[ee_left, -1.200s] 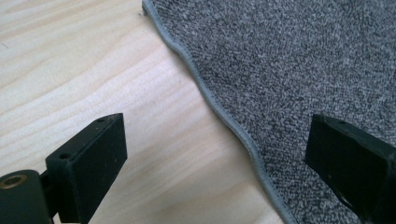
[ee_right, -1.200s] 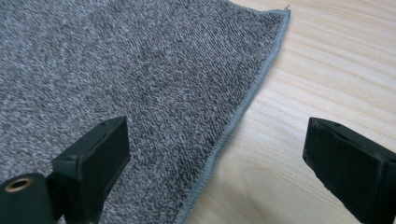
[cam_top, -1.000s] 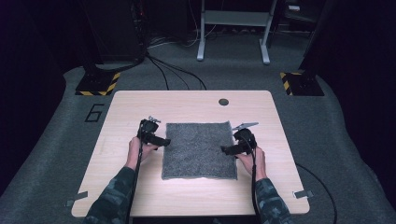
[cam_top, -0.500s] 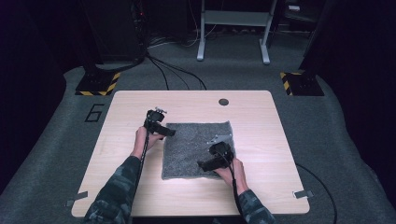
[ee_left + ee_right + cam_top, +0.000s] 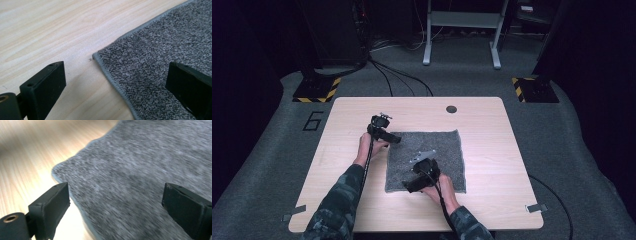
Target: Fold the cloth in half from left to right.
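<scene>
Grey cloth [image 5: 426,160] flat mid-table [image 5: 492,125]; left gripper [image 5: 388,136] at far-left corner, right gripper [image 5: 411,185] near-left corner, both jaws apart; risk: flat corner slips out, pinch misses

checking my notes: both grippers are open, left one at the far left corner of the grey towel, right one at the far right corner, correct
One detail is wrong. The right gripper is at the towel's near left corner, not the far right one, as the high view shows. The rest stands: both grippers are open, and the left gripper is at the far left corner.
</scene>
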Available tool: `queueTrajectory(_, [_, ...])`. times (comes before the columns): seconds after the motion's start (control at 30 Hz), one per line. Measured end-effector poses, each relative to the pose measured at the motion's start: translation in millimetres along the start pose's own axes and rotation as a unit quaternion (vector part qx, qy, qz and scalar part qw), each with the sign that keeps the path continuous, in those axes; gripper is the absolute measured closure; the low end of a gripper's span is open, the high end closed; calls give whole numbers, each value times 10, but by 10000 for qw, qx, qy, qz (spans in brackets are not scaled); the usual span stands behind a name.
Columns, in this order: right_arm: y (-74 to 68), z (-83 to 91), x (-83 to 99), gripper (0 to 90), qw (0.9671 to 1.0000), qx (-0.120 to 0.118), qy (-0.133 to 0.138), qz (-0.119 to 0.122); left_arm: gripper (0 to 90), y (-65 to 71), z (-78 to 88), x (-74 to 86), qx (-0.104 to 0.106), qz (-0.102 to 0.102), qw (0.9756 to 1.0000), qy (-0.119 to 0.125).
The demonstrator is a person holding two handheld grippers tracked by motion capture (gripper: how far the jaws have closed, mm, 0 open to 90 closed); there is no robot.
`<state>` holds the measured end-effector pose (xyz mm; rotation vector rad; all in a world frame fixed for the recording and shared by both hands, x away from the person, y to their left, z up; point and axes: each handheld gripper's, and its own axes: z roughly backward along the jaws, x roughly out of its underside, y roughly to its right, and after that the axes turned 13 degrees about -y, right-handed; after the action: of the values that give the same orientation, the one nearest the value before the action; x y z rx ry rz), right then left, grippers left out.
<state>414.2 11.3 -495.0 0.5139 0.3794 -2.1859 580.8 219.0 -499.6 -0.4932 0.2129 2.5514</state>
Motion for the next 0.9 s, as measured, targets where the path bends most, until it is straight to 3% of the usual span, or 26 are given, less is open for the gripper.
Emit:
queueTrajectory(0.2, [-190, -152, -113, 37, 9992, -15, -120, 385, 23, -10, -37, -26, -20, -7, 10000, -88])
queueTrajectory(0.47, [-359, -289, -197, 60, 9979, 97, -185, 614, 62, 9, -62, -85, -102, -42, 9999, -69])
queueTrajectory(0.53, [-443, -305, -235, 116, 9969, 124, -195, 746, 100, 28, -72, -99, -150, -106, 9998, -54])
queueTrajectory(0.57, [-466, -323, -236, 137, 9970, 159, -76, 754, 111, 31, -76, -101, -117, -129, 9998, -92])
queueTrajectory(0.7, [-559, -350, -268, 201, 9959, 204, -152, 865, 185, 38, -102, -98, -140, -142, 9998, -92])
queueTrajectory(0.9, [-617, -417, -258, 402, 9944, 281, -125, 1014, 359, 42, -82, -95, -169, -258, 9995, -58])
